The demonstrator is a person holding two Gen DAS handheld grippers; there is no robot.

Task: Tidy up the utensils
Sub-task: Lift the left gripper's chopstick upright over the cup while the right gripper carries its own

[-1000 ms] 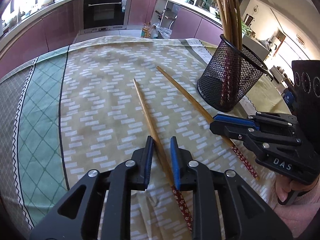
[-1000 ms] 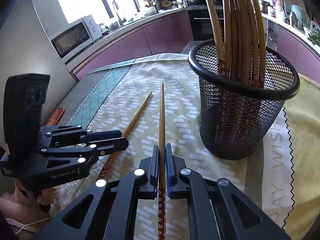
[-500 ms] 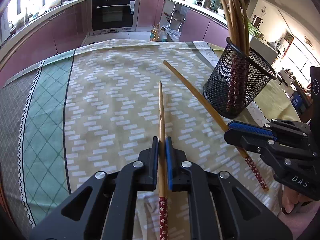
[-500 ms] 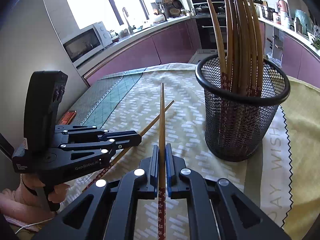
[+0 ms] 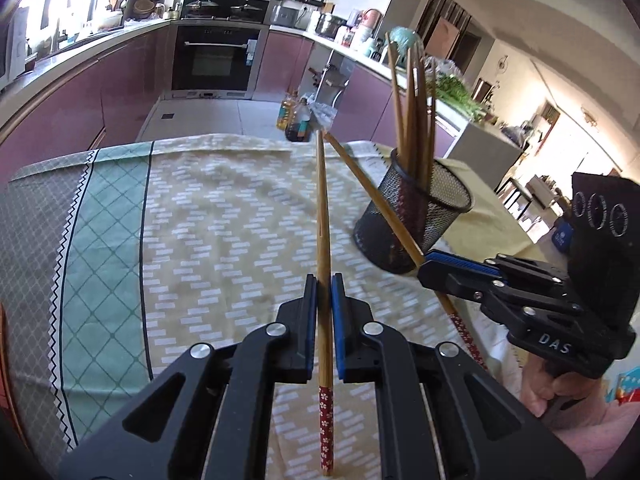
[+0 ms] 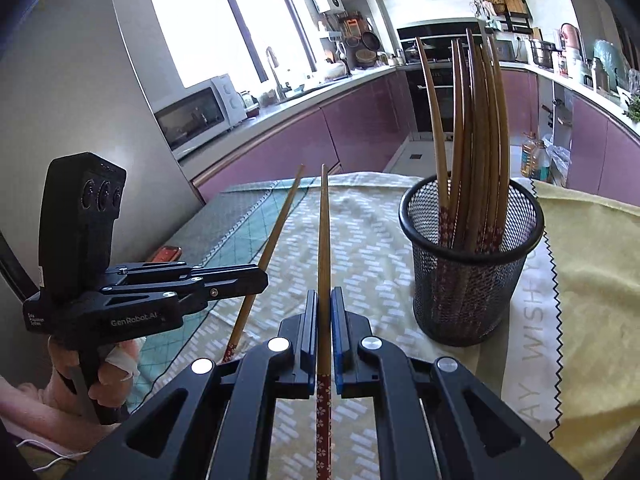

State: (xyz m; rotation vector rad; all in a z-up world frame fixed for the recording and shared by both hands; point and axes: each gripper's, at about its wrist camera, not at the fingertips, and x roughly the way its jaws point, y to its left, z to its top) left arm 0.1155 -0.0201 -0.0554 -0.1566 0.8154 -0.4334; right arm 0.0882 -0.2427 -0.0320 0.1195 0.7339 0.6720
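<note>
Each gripper holds one wooden chopstick with a red flowered handle end, both lifted off the patterned tablecloth (image 5: 224, 216). My left gripper (image 5: 324, 280) is shut on a chopstick (image 5: 322, 208) that points away toward the kitchen. My right gripper (image 6: 324, 296) is shut on the other chopstick (image 6: 324, 232). In the left wrist view the right gripper (image 5: 430, 266) sits to the right, its chopstick (image 5: 372, 192) crossing in front of the black mesh holder (image 5: 416, 216). In the right wrist view the left gripper (image 6: 256, 280) is at the left with its chopstick (image 6: 276, 236). The mesh holder (image 6: 472, 280) holds several upright chopsticks (image 6: 472, 128).
A yellow cloth (image 6: 592, 280) with a zigzag edge lies under and right of the holder. A small red object (image 6: 166, 254) lies at the table's left edge. Purple kitchen cabinets, an oven (image 5: 218, 60) and a microwave (image 6: 196, 114) stand beyond the table. A person's hand (image 6: 100, 372) grips each handle.
My left gripper closed on the chopstick that lay between its fingers and lifted it off the cloth. The right gripper rose too with its chopstick, and the mesh holder now looks farther off.
</note>
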